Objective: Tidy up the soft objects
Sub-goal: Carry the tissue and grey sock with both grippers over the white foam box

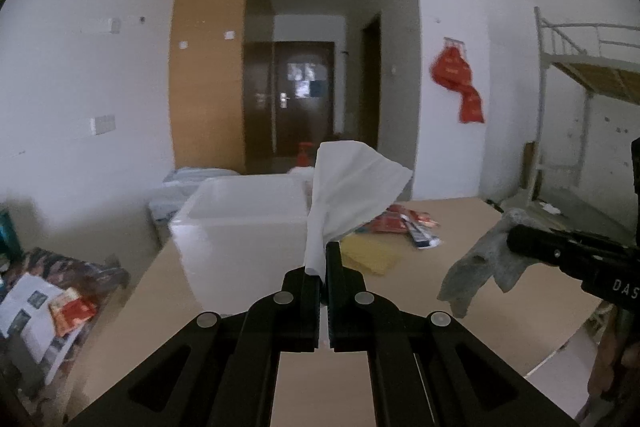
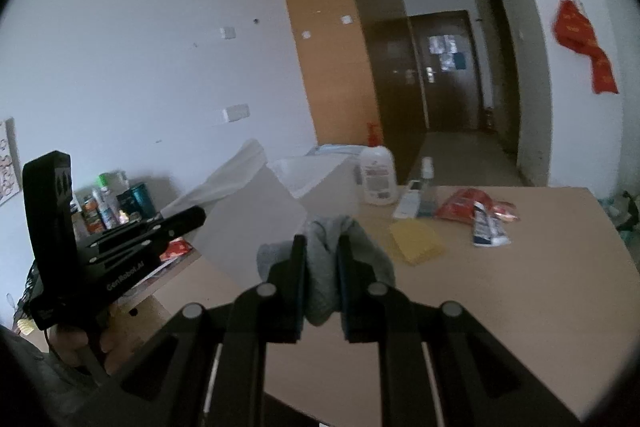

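My left gripper is shut on a white tissue that stands up above its fingertips, held over the table next to a white box. My right gripper is shut on a grey cloth bunched between its fingers, held above the table. In the left wrist view the grey cloth hangs from the right gripper at the right. In the right wrist view the left gripper shows at the left with the white tissue above it.
On the beige table lie a yellow cloth, red packets, a tube, a white bottle and a small spray bottle. A shelf with bottles stands at the left. A bunk bed stands at the right.
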`<state>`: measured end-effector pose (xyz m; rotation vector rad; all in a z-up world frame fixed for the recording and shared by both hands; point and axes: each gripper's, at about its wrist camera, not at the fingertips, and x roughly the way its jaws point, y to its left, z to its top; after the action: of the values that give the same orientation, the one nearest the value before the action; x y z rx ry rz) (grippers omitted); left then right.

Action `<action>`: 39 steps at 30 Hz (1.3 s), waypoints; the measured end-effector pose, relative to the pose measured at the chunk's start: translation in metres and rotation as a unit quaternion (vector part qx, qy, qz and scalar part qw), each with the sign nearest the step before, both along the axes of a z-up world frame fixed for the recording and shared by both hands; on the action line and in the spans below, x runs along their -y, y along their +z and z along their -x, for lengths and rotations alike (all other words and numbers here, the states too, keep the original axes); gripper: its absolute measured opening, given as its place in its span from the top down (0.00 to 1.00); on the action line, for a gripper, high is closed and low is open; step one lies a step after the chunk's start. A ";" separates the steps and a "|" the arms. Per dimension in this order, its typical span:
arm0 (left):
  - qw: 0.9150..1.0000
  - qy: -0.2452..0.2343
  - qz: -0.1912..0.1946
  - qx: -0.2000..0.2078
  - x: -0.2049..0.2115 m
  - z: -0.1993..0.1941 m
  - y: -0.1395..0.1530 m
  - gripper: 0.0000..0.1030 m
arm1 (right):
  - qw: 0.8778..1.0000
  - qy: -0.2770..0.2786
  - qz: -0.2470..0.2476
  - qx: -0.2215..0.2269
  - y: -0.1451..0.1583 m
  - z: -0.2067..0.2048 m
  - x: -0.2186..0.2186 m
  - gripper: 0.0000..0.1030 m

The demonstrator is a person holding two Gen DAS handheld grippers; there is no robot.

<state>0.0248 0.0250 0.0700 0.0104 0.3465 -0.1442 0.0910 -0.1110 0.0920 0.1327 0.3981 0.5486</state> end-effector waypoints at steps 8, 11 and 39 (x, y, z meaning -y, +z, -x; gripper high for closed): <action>0.998 0.057 0.001 -0.001 -0.027 0.007 0.000 0.98 | 0.998 0.059 0.003 0.005 0.004 -0.014 -0.031 0.84; 0.997 0.074 0.004 -0.003 -0.036 0.007 -0.001 0.98 | 0.997 0.075 0.005 0.004 0.004 -0.019 -0.041 0.84; 0.996 0.091 0.006 0.006 -0.045 -0.025 0.021 0.98 | 0.996 0.081 0.019 0.031 0.040 -0.046 -0.058 0.84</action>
<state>0.0499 0.0704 0.0906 -0.0326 0.3332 0.0348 0.1370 -0.0535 0.1319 0.0468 0.3603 0.7033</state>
